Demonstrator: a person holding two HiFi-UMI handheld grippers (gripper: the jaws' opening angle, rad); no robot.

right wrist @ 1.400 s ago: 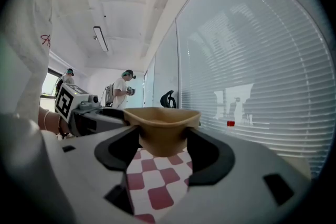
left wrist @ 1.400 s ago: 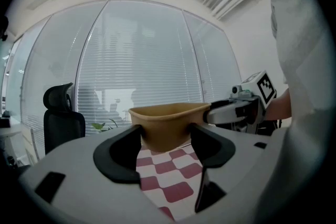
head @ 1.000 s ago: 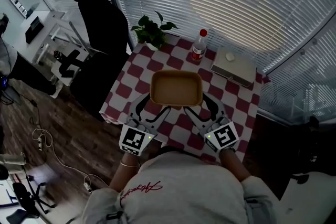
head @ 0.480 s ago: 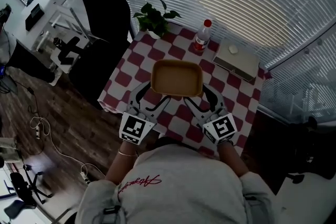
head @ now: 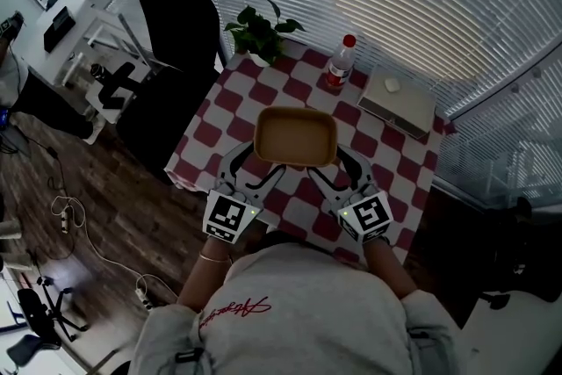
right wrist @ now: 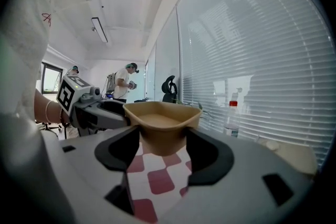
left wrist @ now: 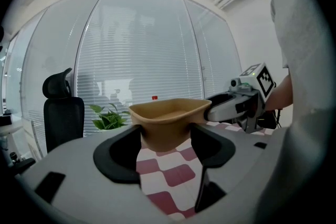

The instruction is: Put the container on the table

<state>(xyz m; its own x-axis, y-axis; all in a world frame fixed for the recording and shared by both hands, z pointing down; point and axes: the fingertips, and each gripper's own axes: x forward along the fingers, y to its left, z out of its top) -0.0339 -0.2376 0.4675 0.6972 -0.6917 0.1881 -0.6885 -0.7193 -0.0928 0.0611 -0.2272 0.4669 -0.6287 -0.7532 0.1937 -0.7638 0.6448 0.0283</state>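
The red-and-white checked table (head: 397, 167) fills the middle of the head view, with a black office chair (head: 171, 9) off its corner at 10 o'clock. Both sit slightly lower in the picture than a second ago, but they are placed the same relative to each other.

The tan container (head: 296, 137) is over the centre of the table. It looks a touch smaller than a second ago, so it has sunk toward the cloth. In the gripper views its base seems just clear of the checks, though we cannot be sure of the gap.

From the container, a flat beige box (head: 399, 104) lies at 2 o'clock and a potted plant (head: 262, 32) stands at 11 o'clock. Neither has shifted on the cloth.

The left gripper (head: 255, 167) clamps the container's near corner at 7 o'clock, one jaw pressed on each side of it. The right gripper (head: 334, 167) clamps the near corner at 5 o'clock the same way. Both grips are as they were before.

A red-capped bottle (head: 338, 64) stands at 1 o'clock, unmoved.

We count one table, one chair, one container, one box, one plant, one bottle and two grippers.
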